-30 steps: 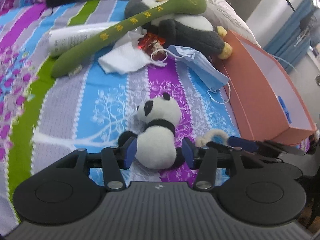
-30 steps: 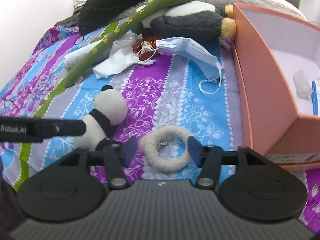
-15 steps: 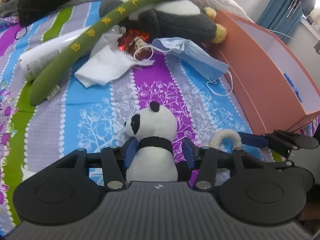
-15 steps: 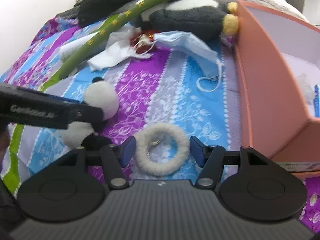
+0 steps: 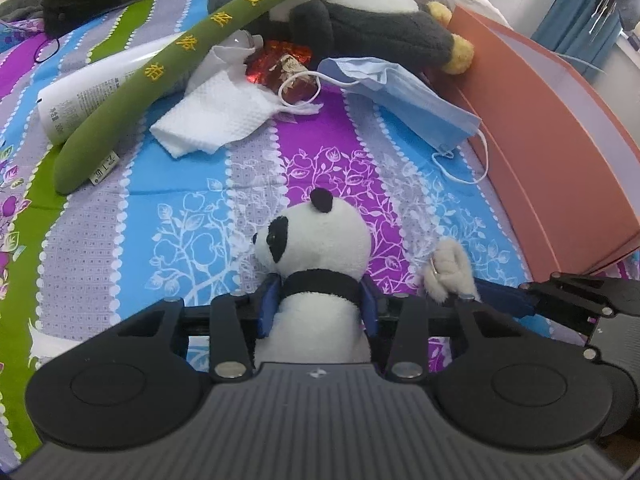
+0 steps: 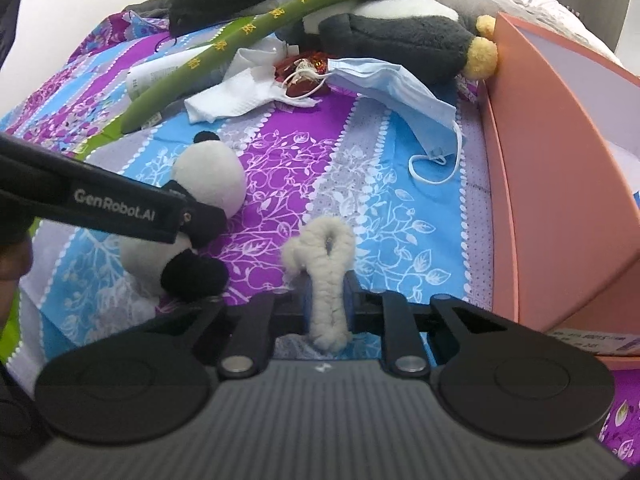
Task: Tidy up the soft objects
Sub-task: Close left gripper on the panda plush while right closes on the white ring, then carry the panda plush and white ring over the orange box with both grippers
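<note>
Panda plush [image 5: 316,264] sits upright on the striped bedspread [image 5: 192,200] near its close edge in the left wrist view, neck and body between the left gripper [image 5: 317,305], whose jaws are closing until the blue pads touch its sides; squeeze evenly below the head so it does not tip, then lift straight. Its legs are hidden behind the gripper body. At right the fluffy ring [image 5: 450,272] shows only partly, beside the orange box [image 5: 560,152]. In the right wrist view, the right gripper [image 6: 327,300] is closing on that ring [image 6: 326,276], pinched flat into 1 narrow loop; keep the pinch centred and carry it clear of the box wall [image 6: 552,184]. The box interior is mostly cut off, so free room there is hard to judge.
</note>
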Action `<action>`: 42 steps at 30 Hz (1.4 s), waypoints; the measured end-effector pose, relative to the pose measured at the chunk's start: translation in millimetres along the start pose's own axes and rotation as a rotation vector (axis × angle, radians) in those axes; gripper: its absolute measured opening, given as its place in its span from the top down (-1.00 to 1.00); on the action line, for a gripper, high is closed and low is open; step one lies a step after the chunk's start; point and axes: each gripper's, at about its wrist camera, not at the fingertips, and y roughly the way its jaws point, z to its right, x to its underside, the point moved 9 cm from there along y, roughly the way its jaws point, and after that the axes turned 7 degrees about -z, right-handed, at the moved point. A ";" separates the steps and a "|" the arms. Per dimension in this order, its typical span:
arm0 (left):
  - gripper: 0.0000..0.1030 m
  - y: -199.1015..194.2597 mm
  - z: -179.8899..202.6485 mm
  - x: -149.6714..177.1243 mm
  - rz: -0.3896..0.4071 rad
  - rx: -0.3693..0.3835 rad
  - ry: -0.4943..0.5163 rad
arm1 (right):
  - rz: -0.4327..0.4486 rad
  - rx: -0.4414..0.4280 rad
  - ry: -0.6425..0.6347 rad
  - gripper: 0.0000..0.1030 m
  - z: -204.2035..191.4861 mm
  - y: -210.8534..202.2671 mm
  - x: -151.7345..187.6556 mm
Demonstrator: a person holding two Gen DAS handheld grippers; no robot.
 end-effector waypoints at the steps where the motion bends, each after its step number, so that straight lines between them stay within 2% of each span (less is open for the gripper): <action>1: 0.10 -1.2 -0.3 0.0 0.003 0.006 -0.005 | 0.002 0.001 0.003 0.65 0.0 -1.9 0.0; 15: 0.11 -37.2 10.1 20.4 0.054 0.033 -0.050 | 0.046 0.005 0.113 0.66 0.8 -37.1 6.4; 20: 0.11 -56.0 19.4 34.5 0.046 0.070 -0.063 | 0.088 0.030 0.124 0.65 3.8 -64.4 8.8; 27: 0.11 -81.0 30.6 46.9 0.055 0.081 -0.049 | 0.130 0.032 0.167 0.65 5.5 -94.5 13.3; 34: 0.11 -109.8 45.2 27.6 0.091 0.126 -0.047 | 0.227 0.049 0.198 0.66 15.2 -133.1 -3.7; 38: 0.11 -131.6 63.3 4.3 0.146 0.120 0.007 | 0.293 0.084 0.211 0.66 29.2 -157.6 -20.1; 42: 0.11 -154.6 86.2 -23.4 0.204 0.136 0.048 | 0.357 0.157 0.204 0.66 45.8 -183.1 -38.1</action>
